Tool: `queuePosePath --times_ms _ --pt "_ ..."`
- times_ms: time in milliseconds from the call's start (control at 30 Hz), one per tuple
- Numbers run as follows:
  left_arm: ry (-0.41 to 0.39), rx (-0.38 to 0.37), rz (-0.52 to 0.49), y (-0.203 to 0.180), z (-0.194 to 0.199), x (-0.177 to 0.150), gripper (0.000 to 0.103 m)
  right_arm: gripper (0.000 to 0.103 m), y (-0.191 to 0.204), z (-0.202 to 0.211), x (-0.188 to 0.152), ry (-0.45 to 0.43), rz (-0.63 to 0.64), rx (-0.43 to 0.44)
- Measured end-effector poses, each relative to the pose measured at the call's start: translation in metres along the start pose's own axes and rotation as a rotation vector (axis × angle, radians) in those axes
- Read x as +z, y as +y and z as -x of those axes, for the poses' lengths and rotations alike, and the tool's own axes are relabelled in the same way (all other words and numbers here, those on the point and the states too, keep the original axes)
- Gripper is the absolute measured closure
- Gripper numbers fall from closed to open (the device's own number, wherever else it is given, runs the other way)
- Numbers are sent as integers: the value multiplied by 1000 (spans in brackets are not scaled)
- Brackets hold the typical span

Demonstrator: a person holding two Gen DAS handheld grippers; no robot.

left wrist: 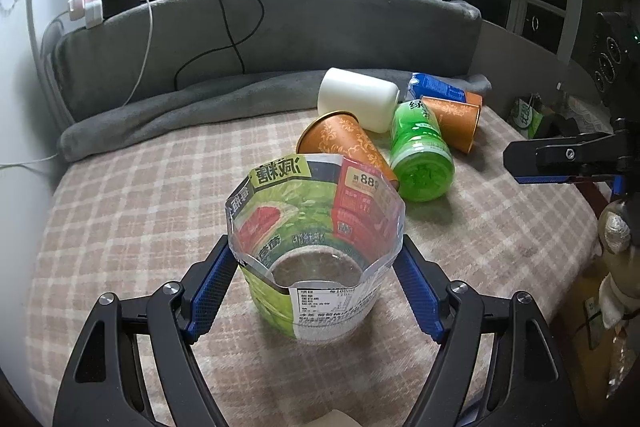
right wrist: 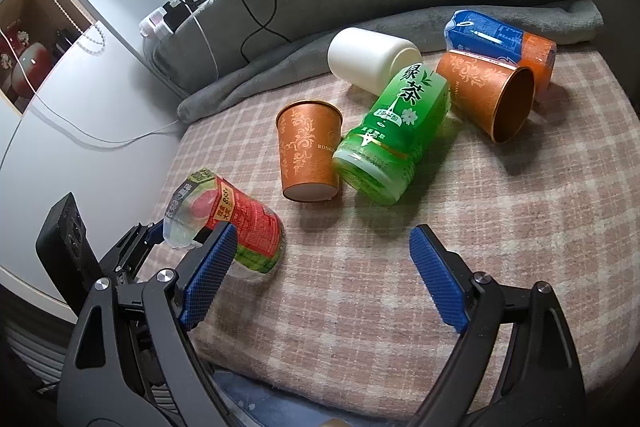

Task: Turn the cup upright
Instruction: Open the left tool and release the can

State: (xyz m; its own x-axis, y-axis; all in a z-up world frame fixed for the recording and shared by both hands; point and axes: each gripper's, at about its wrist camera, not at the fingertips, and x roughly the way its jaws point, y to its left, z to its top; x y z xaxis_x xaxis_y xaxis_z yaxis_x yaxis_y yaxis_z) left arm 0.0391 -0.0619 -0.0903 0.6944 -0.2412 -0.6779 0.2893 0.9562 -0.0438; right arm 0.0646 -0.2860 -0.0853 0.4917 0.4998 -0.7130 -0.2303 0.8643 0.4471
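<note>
A clear plastic cup with a red and green watermelon label (left wrist: pixel 316 251) stands between the fingers of my left gripper (left wrist: pixel 316 287), open end up, base on the checked cloth. Both blue pads touch its sides. In the right wrist view the same cup (right wrist: pixel 232 223) looks tilted at the left, with the left gripper behind it. My right gripper (right wrist: pixel 320 267) is open and empty above the cloth. It also shows in the left wrist view (left wrist: pixel 560 163) at the right edge.
An orange paper cup (right wrist: pixel 308 151) stands upright. A green tea bottle (right wrist: pixel 396 131), a white cup (right wrist: pixel 372 61), a second orange cup (right wrist: pixel 488 99) and a blue carton (right wrist: pixel 488 35) lie behind it. A grey cushion (left wrist: pixel 260 27) with cables backs the checked cloth (right wrist: pixel 500 247).
</note>
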Motion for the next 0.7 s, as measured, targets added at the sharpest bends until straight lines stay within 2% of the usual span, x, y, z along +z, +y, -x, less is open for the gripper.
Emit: queuePosePath --times_ms 167,433,700 --pt "9 -7 9 3 3 -4 23 13 3 3 -1 -11 11 -8" --pt "13 -60 42 9 12 -6 22 13 8 7 -2 -26 30 -14" --pt "-37 -75 80 15 42 -10 22 13 24 17 -7 -101 119 -77"
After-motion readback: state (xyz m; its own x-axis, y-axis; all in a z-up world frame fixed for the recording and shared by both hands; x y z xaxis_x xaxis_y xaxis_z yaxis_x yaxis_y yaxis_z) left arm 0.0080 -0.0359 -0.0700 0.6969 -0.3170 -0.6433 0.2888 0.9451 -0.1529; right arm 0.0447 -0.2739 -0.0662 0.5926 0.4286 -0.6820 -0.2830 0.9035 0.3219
